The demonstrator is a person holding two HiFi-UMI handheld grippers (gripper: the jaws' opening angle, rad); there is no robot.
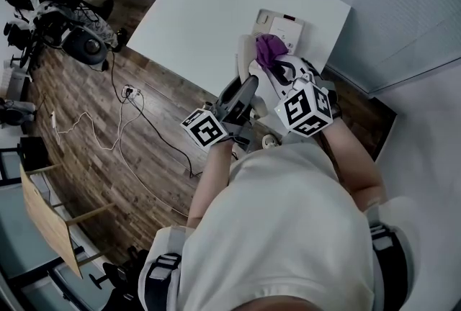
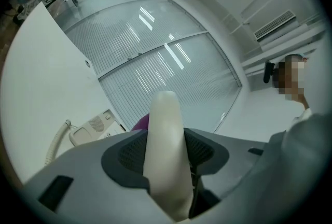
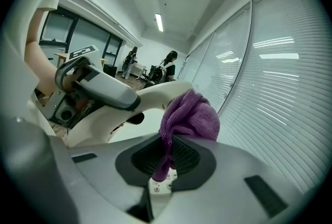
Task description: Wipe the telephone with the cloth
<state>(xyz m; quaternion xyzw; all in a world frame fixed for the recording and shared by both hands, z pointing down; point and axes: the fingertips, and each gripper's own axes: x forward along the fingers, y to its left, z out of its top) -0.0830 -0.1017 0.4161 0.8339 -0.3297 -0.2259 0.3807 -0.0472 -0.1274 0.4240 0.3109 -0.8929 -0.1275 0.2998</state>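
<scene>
My left gripper (image 1: 241,92) is shut on the cream telephone handset (image 1: 247,56) and holds it up above the table. In the left gripper view the handset (image 2: 165,145) stands upright between the jaws. My right gripper (image 1: 279,69) is shut on a purple cloth (image 1: 270,49), which rests against the handset's upper end. The right gripper view shows the bunched cloth (image 3: 190,113) touching the curved handset (image 3: 150,97), with the left gripper (image 3: 98,88) behind it. The telephone base (image 1: 286,26) lies on the white table (image 1: 209,14), its coiled cord (image 2: 55,141) trailing beside it.
The white table meets a glass wall with blinds (image 2: 171,62) on its far side. On the wood floor (image 1: 86,129) to the left lie cables and dark equipment (image 1: 72,29). Two people (image 3: 168,65) stand far off in the room.
</scene>
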